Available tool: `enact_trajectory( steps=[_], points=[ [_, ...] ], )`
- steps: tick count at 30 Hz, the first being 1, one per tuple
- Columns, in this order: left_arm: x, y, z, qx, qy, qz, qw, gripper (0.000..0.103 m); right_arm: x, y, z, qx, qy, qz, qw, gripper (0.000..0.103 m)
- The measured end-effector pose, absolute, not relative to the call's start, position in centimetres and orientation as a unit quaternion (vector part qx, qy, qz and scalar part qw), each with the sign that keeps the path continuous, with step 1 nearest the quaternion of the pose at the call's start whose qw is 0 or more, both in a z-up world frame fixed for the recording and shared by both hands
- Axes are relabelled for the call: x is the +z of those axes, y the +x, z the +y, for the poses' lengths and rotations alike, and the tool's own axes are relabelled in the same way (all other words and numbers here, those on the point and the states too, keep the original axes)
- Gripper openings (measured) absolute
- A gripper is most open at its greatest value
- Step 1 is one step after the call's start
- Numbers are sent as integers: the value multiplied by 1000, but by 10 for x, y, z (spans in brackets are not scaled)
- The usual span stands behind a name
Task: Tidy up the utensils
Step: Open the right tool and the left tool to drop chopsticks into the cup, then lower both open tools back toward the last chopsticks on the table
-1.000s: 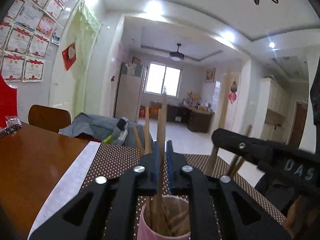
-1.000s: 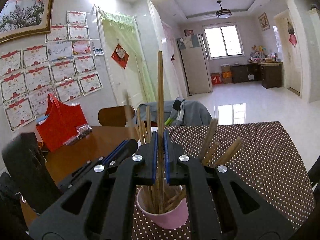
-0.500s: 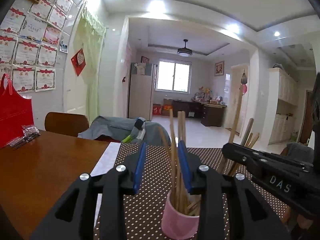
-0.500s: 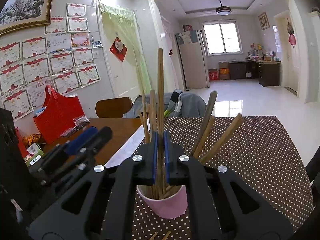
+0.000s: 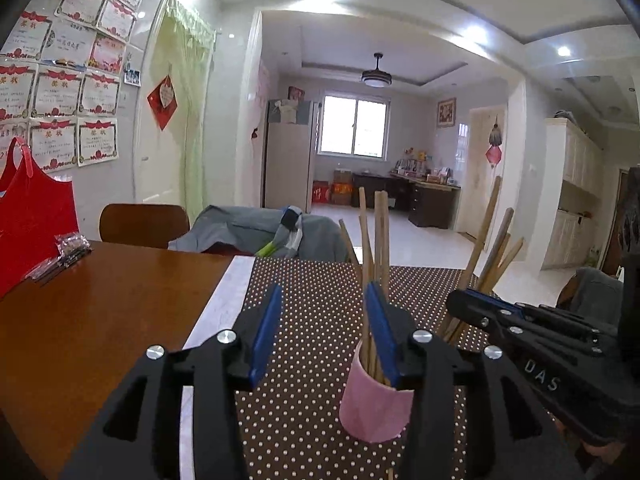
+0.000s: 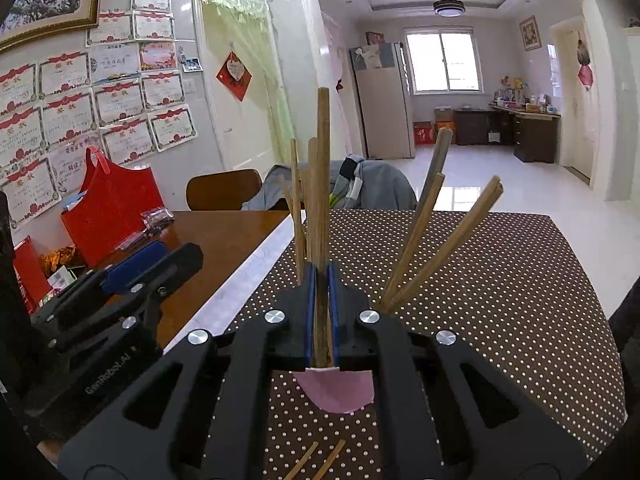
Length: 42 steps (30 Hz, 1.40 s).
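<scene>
While the right gripper (image 6: 320,312) pinches 1 long brown wooden chopstick (image 6: 322,184) between its blue-lined fingers, holding it upright at the centre of the right view, the stick's lower end sits inside the small pink cylindrical cup (image 6: 336,390) just below. That cup stands on the brown white-dotted tablecloth (image 6: 500,280) covering the desk, with a bundle of other wooden chopsticks (image 5: 378,240) fanning out of it, some upright, some leaning to the right of frame. The left gripper (image 5: 320,332) has its fingers spread wide and empty in the lower middle of the left view, just beside the cup. The step in hand looks like dropping this stick into the cup; next the right fingers likely need to part so it slides down. 2 more thin wooden sticks (image 6: 316,460) lie flat at the bottom edge of the right view, probably awaiting collection. Bare glossy wood shows at left.
</scene>
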<state>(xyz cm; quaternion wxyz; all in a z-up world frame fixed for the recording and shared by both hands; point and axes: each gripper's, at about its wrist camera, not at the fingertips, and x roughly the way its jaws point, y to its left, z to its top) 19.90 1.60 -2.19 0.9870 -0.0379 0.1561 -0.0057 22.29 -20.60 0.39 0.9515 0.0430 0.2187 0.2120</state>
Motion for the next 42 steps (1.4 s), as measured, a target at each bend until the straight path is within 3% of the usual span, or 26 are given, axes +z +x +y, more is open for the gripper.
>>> enact_trajectory(
  steps=[1,2,3,4,16,33,42],
  points=[
    [-22,197,17,-7,-40,158,987,44,4,221,-207,210,44,220,952,23],
    [-21,196,17,-8,-41,159,986,45,5,218,-208,208,46,217,952,42],
    [-20,194,18,-8,-43,161,986,45,7,214,-209,206,47,212,954,52],
    [-19,190,17,-8,-45,162,986,46,8,211,-211,202,49,205,956,54],
    [-23,153,19,-38,-51,216,974,48,11,163,-233,180,54,209,960,54],
    [-146,158,-33,-97,49,505,856,48,-73,125,-249,157,48,357,920,55],
    [-157,168,-35,-81,55,524,846,47,-95,131,-242,158,41,405,900,55]
  ],
)
